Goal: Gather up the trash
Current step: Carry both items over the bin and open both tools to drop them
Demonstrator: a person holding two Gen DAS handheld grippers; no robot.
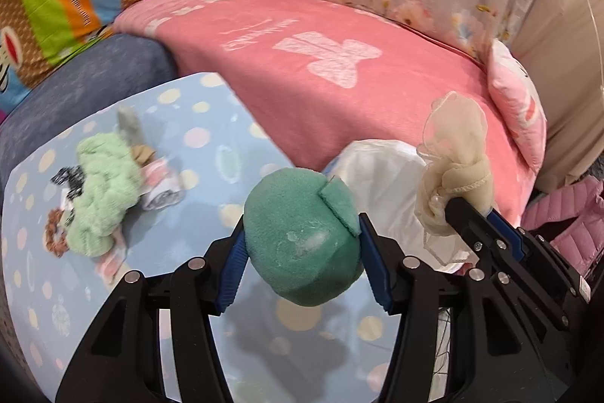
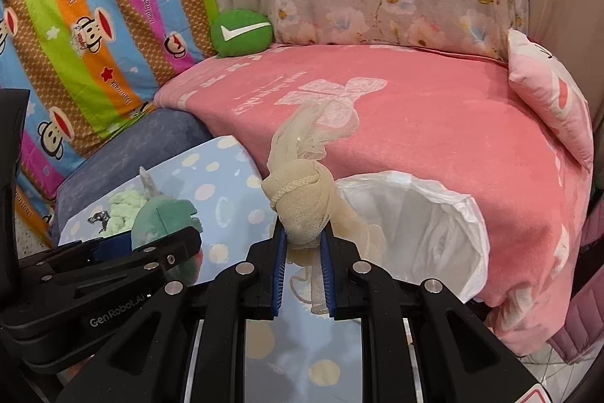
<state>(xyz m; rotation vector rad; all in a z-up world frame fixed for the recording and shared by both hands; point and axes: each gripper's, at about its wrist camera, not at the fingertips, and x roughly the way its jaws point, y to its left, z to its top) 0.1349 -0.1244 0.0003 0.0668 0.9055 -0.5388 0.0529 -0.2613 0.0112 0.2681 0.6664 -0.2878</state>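
Teal foam fills the lower centre of the left wrist view: a rounded sponge (image 1: 302, 240) clamped between the blue pads of the left gripper (image 1: 302, 267), whose jaws stand fairly wide apart because the sponge is bulky. In the right wrist view, the right gripper (image 2: 304, 270) has its jaws nearly together, pinching a knotted cream mesh cloth (image 2: 302, 199) that sticks up at frame centre with loose ends trailing below. Just beyond and to the right of that cloth lies a white plastic bag (image 2: 426, 225), its mouth gaping open against the edge of a pink blanket (image 2: 434, 123) on a sofa. Both held items hover near the bag, over a glossy pale blue dotted table (image 1: 211, 123), though neither appears to be inside it. At the left of the left wrist view, a small heap (image 1: 102, 199) of fluffy light green cloth and rolled scraps sits on the table, well apart from the bag. Judging from this, collection looks partway done: two pieces are in hand awaiting the bag, and the heap is not yet gathered.
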